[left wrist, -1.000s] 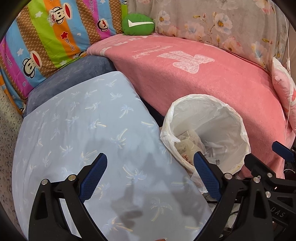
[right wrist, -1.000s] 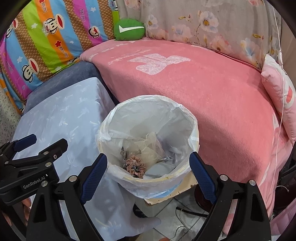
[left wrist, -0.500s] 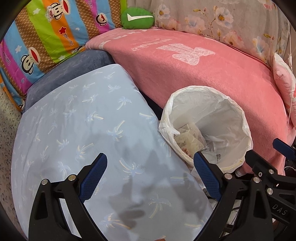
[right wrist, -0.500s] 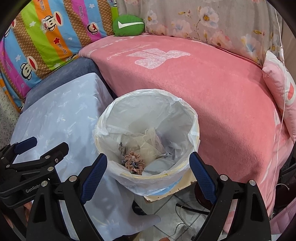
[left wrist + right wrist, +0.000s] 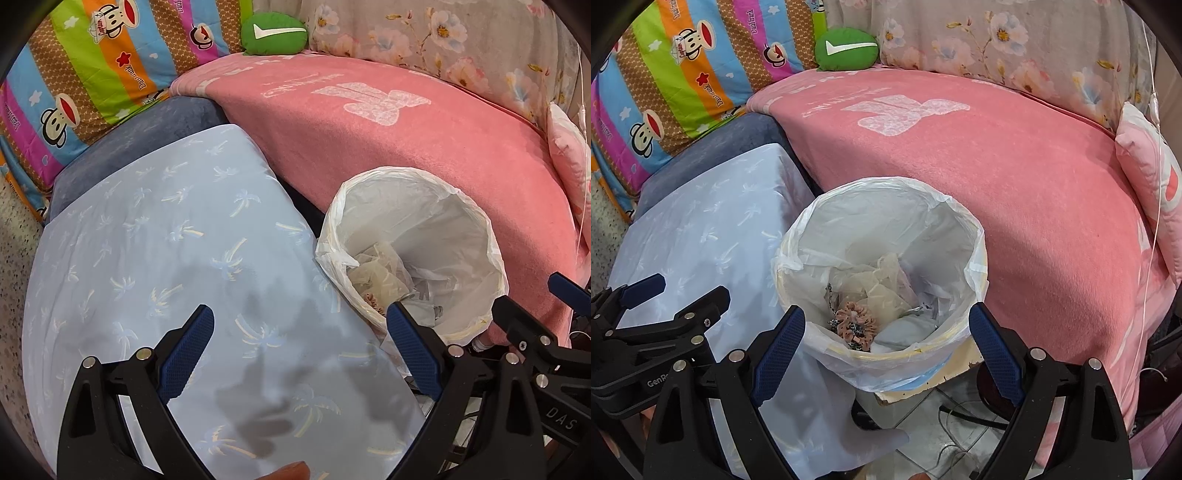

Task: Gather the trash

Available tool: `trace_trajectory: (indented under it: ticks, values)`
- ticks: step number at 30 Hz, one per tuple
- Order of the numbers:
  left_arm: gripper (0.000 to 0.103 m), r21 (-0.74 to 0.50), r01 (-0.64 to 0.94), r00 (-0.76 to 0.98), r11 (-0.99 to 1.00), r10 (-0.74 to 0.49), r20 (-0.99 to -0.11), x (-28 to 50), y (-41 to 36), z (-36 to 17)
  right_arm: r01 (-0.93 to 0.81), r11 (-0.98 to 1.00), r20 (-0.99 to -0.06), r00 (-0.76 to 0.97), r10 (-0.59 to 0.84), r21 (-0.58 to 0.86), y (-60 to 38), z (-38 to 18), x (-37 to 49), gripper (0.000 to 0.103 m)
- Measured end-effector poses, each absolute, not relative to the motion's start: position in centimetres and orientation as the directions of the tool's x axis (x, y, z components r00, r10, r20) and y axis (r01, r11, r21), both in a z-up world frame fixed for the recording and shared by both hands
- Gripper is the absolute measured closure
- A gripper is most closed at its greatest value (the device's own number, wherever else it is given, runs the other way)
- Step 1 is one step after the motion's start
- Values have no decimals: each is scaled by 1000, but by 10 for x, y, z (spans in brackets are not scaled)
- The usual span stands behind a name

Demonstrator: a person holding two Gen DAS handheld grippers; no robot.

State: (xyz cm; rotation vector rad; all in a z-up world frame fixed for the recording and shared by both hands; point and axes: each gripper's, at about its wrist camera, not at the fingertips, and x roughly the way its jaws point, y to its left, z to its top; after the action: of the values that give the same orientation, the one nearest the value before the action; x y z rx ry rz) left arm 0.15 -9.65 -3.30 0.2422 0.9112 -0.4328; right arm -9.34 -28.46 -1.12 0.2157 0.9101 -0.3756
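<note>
Both my jaws gape empty; trash (image 5: pixel 857 325) in the lined bin (image 5: pixel 975 236) looks light, soft; pinch crumpled folds

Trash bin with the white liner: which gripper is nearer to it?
Right. The right gripper hangs open directly over the trash bin; the left gripper is open off to its side, above the light blue cloth.

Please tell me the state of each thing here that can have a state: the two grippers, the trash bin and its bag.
left gripper: open, empty.
right gripper: open, empty, above the bin.
trash bin: upright, uncovered, partly filled.
bin bag: open, folded over the rim.
</note>
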Motion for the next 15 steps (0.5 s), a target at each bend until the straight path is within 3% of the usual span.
trace_trajectory:
  ticks: [15]
  values:
    - [13, 33, 450, 550, 892, -248, -798, -2, -99, -32, 412, 911, -791, 566, -234, 25, -286, -11, -97, 16]
